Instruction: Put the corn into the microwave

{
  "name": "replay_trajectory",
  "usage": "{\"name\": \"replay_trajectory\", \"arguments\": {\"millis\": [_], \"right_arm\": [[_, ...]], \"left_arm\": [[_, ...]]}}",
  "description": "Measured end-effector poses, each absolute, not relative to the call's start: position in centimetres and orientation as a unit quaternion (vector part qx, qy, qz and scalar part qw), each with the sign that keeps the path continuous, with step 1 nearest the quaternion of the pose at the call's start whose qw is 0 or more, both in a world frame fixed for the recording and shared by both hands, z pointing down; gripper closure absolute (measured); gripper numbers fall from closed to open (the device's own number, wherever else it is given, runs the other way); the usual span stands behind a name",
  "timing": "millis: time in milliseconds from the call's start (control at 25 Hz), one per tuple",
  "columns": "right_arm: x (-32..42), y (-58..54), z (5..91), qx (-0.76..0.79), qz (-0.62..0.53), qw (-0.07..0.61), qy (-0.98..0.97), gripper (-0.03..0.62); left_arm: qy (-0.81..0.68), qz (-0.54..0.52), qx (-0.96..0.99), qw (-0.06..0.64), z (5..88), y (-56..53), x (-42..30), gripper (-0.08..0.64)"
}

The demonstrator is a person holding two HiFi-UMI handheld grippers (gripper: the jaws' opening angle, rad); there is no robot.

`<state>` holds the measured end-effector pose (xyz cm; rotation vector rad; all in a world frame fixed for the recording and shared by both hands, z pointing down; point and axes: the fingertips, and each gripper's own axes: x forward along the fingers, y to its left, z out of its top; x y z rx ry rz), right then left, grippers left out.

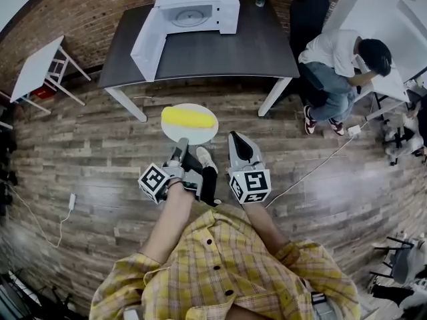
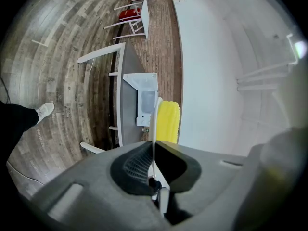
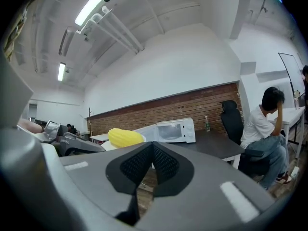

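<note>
The yellow corn cob [image 1: 189,117] lay on its side on a white plate [image 1: 200,136], just ahead of the left tongs [image 1: 181,141] pinching its rim; the white microwave [image 1: 200,7], door open, stood on the worktop [image 1: 227,49] well beyond them

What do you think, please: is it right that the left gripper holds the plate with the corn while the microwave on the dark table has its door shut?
Not quite: the microwave on the dark table has its door open, swung out sideways, as the head view shows. The left gripper does hold the plate with the corn.
</note>
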<state>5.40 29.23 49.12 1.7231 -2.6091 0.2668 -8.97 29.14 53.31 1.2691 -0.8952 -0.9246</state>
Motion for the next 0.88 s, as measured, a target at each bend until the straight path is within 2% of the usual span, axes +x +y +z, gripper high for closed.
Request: {"name": "replay_trajectory", "arguments": {"millis": [880], "right_arm": [[6.9, 8.1, 47.2, 0.533, 0.075, 0.012, -0.843, 0.588]], "left_arm": [[-0.400, -0.414, 0.535, 0.619, 53.2, 9.0, -7.1, 0.546]]}}
